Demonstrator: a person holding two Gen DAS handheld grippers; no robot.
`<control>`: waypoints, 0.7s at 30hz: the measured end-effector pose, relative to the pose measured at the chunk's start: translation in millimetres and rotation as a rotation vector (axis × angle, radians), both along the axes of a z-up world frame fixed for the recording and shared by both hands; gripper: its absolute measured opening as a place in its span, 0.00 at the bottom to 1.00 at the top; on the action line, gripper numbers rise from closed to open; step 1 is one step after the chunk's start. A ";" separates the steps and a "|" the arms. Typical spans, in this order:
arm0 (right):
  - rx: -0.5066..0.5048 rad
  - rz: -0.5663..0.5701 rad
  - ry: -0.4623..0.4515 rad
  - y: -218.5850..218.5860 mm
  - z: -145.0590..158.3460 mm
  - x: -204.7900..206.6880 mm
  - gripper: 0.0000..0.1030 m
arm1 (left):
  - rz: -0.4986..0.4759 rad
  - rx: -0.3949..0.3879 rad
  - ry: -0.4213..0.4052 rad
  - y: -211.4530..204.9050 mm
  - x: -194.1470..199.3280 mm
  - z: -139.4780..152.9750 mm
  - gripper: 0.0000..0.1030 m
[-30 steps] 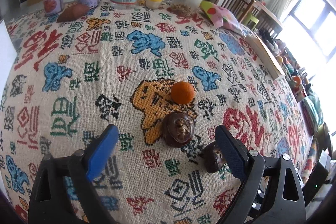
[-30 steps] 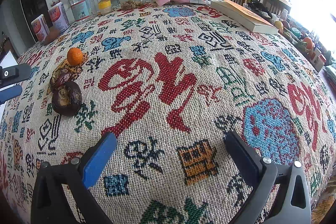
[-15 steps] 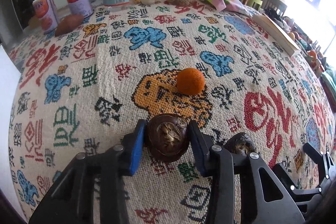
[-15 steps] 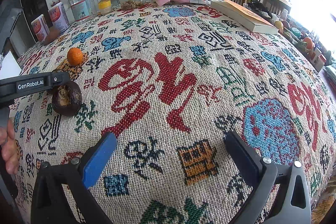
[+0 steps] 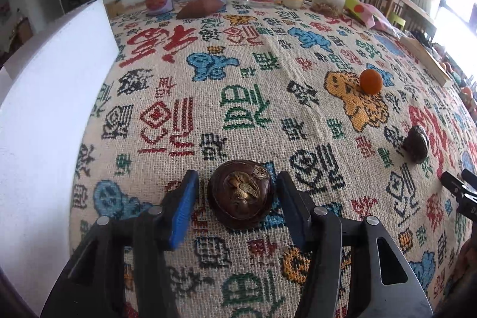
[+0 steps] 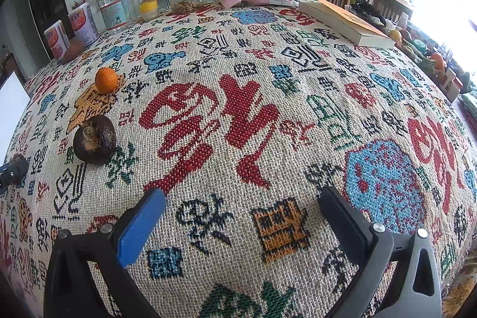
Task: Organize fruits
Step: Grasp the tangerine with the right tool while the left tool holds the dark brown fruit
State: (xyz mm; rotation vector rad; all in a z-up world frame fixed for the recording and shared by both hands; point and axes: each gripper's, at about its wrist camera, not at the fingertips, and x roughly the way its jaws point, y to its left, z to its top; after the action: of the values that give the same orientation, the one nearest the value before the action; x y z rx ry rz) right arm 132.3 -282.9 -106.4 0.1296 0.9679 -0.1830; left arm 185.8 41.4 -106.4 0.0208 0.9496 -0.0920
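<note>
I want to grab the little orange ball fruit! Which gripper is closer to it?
Left, though neither is close. The left gripper sits around a dark brown fruit, the orange fruit off beyond it. The right gripper is farther, over bare cloth.

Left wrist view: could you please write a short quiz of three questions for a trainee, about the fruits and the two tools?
1. True or false: the left tool presses its pads on the dark fruit.
2. What lies between the pads of the right tool? A an orange; B a dark fruit; C nothing.
3. Fill in: the small fruit on the yellow figure is ___ in colour.
Key: 1 false, the jaws have just been opening, and the fruit stands free between them; 2 C; 3 orange.
</note>
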 end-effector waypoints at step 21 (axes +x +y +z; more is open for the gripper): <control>0.343 0.310 0.124 71.8 48.8 147.8 0.82 | -0.021 0.020 -0.030 -8.0 -3.4 -7.2 0.90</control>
State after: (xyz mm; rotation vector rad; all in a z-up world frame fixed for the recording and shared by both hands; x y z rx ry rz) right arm 280.0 -211.1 -57.5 0.2823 1.1239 0.2652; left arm 182.3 33.4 -113.6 0.0501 0.9200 -0.1016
